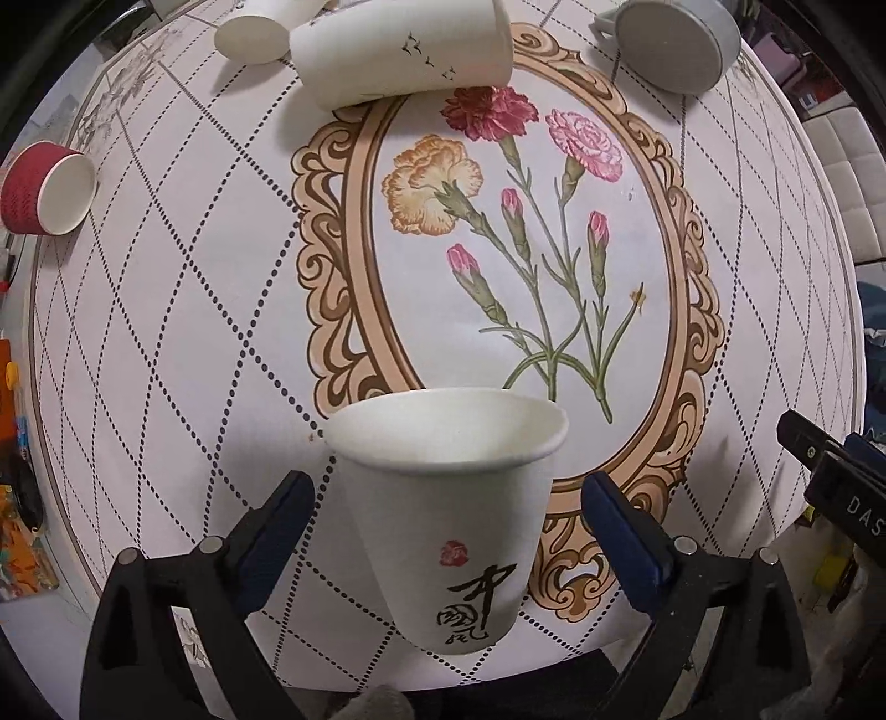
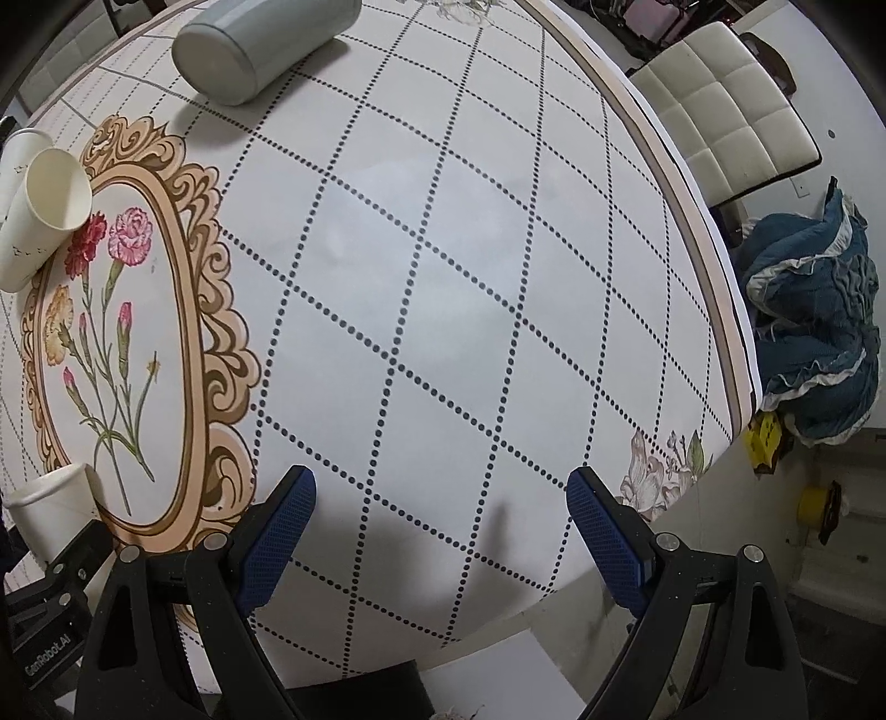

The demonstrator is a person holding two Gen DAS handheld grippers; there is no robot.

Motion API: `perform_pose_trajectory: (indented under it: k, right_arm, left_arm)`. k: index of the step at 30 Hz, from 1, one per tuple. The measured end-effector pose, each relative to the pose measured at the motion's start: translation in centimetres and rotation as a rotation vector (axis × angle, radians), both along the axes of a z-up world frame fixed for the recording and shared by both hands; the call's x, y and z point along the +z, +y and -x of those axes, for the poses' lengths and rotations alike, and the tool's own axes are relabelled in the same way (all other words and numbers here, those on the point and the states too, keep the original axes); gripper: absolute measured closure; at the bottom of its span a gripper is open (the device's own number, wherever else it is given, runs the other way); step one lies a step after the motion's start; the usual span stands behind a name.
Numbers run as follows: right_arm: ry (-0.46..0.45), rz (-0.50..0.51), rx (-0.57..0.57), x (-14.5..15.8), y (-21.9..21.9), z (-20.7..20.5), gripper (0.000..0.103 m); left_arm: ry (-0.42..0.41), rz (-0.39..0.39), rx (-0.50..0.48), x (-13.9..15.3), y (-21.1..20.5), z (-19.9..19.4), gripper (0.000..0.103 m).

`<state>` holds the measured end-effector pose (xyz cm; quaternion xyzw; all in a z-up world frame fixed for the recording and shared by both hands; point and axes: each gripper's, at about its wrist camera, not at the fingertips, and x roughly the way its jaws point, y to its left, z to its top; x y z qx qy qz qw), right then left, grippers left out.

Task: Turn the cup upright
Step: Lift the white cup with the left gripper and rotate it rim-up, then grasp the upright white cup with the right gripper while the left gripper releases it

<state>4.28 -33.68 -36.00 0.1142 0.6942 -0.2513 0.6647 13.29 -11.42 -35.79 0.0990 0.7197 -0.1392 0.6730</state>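
A white paper cup (image 1: 448,515) with black brush characters and a red stamp stands upright near the table's front edge, mouth up. My left gripper (image 1: 448,526) is open, its blue pads (image 1: 277,531) on either side of the cup with a gap on both sides. The same cup shows at the left edge of the right wrist view (image 2: 52,507). My right gripper (image 2: 443,531) is open and empty over bare tablecloth. Two more white paper cups (image 1: 398,52) lie on their sides at the far end.
A red paper cup (image 1: 47,188) lies on its side at the far left. A grey mug (image 1: 673,41) lies on its side at the far right. The table edge (image 2: 731,343) runs along the right, with a white chair (image 2: 725,105) and blue cloth (image 2: 814,327) beyond.
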Motion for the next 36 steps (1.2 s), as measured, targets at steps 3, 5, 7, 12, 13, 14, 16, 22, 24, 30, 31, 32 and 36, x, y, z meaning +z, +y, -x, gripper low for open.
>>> perform_pose_trajectory:
  k: [3, 5, 7, 12, 13, 14, 16, 22, 24, 30, 31, 32, 36]
  right_arm:
    - [-0.006, -0.003, 0.004, 0.4, 0.1, -0.2, 0.010]
    - [-0.012, -0.005, 0.006, 0.6, 0.0, -0.2, 0.010]
    - [-0.019, -0.008, 0.011, 1.0, 0.3, -0.4, 0.010]
    - [-0.044, -0.022, 0.032, 2.0, 1.1, -0.6, 0.010]
    - [-0.054, -0.030, 0.042, 2.4, 1.6, -0.8, 0.010]
    - [-0.061, -0.039, 0.049, 2.6, 1.9, -0.9, 0.010]
    - [-0.079, -0.065, 0.066, 3.2, 3.1, -1.2, 0.010]
    - [-0.098, -0.117, 0.170, 4.5, 8.2, -2.1, 0.010]
    - [-0.099, -0.132, 0.200, 4.6, 9.7, -2.2, 0.010]
    - [-0.088, -0.179, 0.281, 4.6, 14.4, -2.6, 0.010]
    - [-0.084, -0.188, 0.289, 4.5, 15.0, -2.6, 0.010]
    - [-0.080, -0.201, 0.296, 4.3, 15.6, -2.6, 0.010]
    - [-0.076, -0.235, 0.308, 4.0, 17.3, -2.8, 0.010]
  left_arm:
    - [-0.016, 0.012, 0.013, 1.3, 0.5, -0.3, 0.005]
    - [-0.049, 0.035, 0.034, 3.3, 1.8, -0.5, 0.005]
    - [-0.093, 0.031, 0.070, 5.6, 3.4, -0.8, 0.004]
    - [-0.250, -0.055, 0.188, 10.3, 8.8, -1.3, 0.004]
    - [-0.273, -0.073, 0.213, 10.7, 9.6, -1.0, 0.004]
    - [-0.291, -0.089, 0.231, 10.9, 10.0, -0.8, 0.004]
    - [-0.322, -0.121, 0.261, 11.2, 10.8, -0.1, 0.004]
    - [-0.321, -0.192, 0.328, 9.5, 13.9, 1.7, 0.004]
    - [-0.312, -0.209, 0.350, 8.8, 15.1, 2.1, 0.004]
    - [-0.272, -0.243, 0.393, 6.7, 18.5, 3.2, 0.004]
    - [-0.267, -0.247, 0.396, 6.6, 18.8, 3.4, 0.005]
    - [-0.262, -0.249, 0.400, 6.4, 19.2, 3.5, 0.004]
    - [-0.245, -0.254, 0.400, 5.5, 20.1, 4.0, 0.004]
